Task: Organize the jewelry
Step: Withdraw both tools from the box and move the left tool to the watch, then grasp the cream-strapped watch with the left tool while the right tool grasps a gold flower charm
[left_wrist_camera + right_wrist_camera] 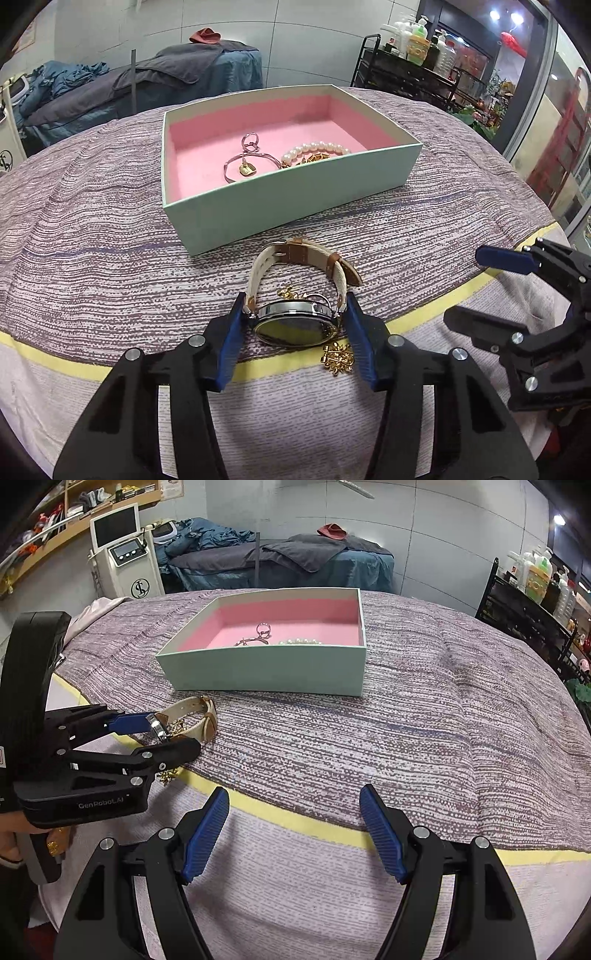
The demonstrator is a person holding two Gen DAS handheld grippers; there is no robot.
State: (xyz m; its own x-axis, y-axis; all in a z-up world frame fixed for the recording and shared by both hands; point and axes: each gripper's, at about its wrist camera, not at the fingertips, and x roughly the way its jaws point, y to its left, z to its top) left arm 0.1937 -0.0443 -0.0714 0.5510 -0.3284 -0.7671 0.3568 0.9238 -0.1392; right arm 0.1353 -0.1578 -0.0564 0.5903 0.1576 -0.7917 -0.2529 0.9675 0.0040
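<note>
Left wrist view: the left gripper (pixel 295 314) has its ribbed blue pads on either side of a wristwatch (pixel 295 321), touching the lugs where the cream strap, trimmed in tan leather, meets the round steel case. The grip looks closed on the watch, probably so it can be lifted into the mint cardboard box (pixel 295 192) just behind it. On the box's pink foam lining lie a rose-gold bangle (pixel 243 162) and a pearl bracelet (pixel 317 147). Small gold trinkets (pixel 338 356) sit on the striped woven cloth covering the desk (pixel 92 229), in front of the box beside the watch.

Right wrist view: the right gripper (pixel 295 830) hangs with its pads wide apart, holding nothing, in front of the box (pixel 266 672) and well right of the watch (pixel 184 720), apparently waiting its turn.
</note>
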